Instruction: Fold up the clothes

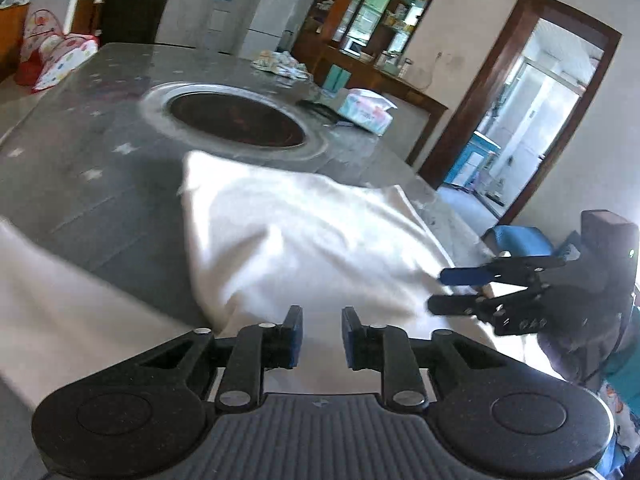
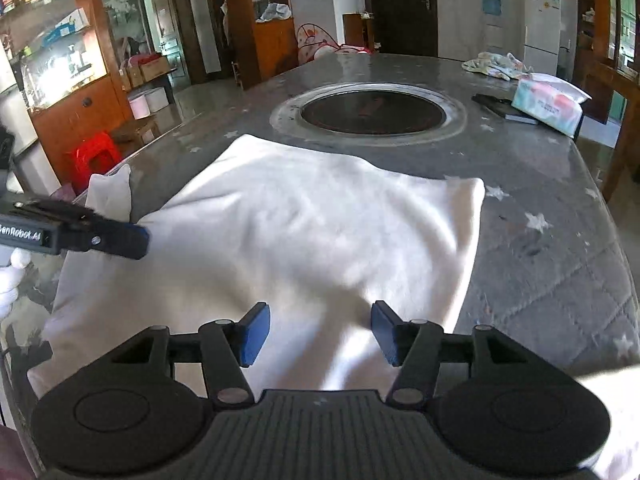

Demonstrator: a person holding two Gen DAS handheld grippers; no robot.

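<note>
A white garment lies spread on the grey star-patterned counter, just short of the round recessed burner. The left tool hovers over its near edge with fingers apart, holding nothing. The right tool is likewise parted and empty above the cloth. A tissue pack sits far right.

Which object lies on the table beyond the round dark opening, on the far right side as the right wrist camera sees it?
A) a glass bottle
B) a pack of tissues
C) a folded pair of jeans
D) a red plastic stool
B: the right wrist view shows a pastel tissue pack lying on the grey table, to the right of the round opening and beyond the white garment.
</note>
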